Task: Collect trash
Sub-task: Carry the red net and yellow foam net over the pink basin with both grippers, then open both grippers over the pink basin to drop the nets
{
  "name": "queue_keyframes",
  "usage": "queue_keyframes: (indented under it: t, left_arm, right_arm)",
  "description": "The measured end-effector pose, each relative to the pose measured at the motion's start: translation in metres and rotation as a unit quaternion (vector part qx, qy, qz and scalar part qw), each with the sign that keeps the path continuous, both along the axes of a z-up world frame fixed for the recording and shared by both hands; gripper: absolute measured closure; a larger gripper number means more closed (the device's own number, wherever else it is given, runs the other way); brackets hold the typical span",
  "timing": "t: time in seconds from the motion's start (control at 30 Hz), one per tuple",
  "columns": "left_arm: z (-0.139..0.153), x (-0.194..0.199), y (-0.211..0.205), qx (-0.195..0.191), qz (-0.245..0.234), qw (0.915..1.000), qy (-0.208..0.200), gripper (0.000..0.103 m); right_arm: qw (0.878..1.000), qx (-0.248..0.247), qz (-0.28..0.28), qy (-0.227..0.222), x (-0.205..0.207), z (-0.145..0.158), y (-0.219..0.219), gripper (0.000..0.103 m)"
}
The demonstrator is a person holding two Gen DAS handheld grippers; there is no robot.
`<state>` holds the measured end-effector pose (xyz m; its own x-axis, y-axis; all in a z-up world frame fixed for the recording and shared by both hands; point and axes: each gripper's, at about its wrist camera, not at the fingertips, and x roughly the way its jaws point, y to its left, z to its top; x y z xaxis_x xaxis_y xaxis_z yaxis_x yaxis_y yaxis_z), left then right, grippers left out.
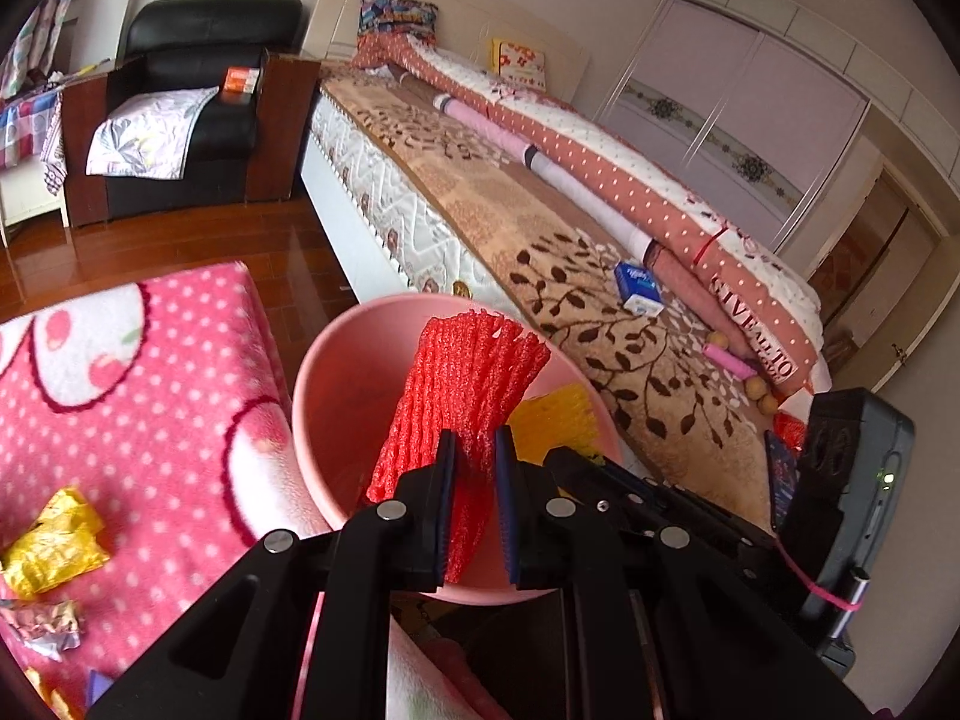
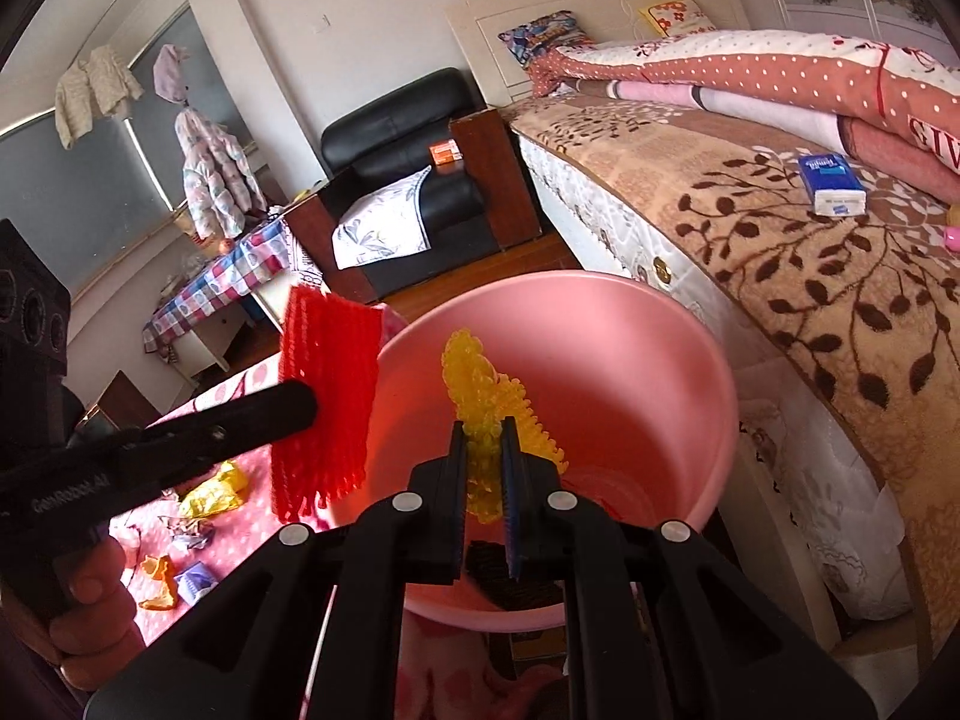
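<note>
Red foam net (image 1: 474,384) clamped between the pads of the left gripper (image 1: 476,450), held upright over the near-left rim of the pink bin (image 1: 336,360); the upper end of the net fans out above the fingers

Yellow foam net (image 2: 486,414) pinched tight in the right gripper (image 2: 485,438), hanging inside the mouth of the bin, above its near wall; in the left wrist view the same yellow net is seen just right of the red one, half hidden by it

A dark object is seen at the bottom of the bin near the front wall; what it is cannot be told

Bin is stood between a pink dotted blanket (image 1: 150,420) and the bed (image 1: 540,228)

On the blanket, toward its near edge, are scattered: a yellow foil wrapper (image 1: 51,546), a crumpled silver wrapper (image 1: 42,624), orange peel (image 2: 159,582) and a small purple packet (image 2: 195,579)

On the bed cover, near its bin-side edge, a blue tissue pack (image 1: 639,288) is laid beside the rolled quilt (image 1: 630,180)

A hand (image 2: 90,612) is seen wrapped round the left gripper's handle

Black armchair (image 1: 192,102) is stood beyond the blanket, by the head of the bed
</note>
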<state>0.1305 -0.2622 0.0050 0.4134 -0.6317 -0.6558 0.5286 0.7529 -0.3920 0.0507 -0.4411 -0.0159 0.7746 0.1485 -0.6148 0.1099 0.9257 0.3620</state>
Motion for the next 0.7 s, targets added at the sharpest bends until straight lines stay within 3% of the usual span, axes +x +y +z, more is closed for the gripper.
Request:
queue_keyframes:
  t: [0.4, 0.6, 0.7]
  left_arm:
    - [-0.025, 0.014, -0.007, 0.015, 0.006, 0.9995, 0.026, 0.09]
    - [-0.023, 0.015, -0.004, 0.013, 0.013, 0.9996, 0.024, 0.087]
    - [-0.02, 0.013, -0.002, 0.01, 0.012, 0.9997, 0.02, 0.079]
  right_arm:
    - [1.0, -0.003, -0.011, 0.012, 0.004, -0.011, -0.004, 0.092]
    - [1.0, -0.007, -0.014, 0.016, 0.003, -0.012, -0.003, 0.092]
    - [1.0, -0.007, -0.017, 0.017, 0.003, -0.012, -0.003, 0.092]
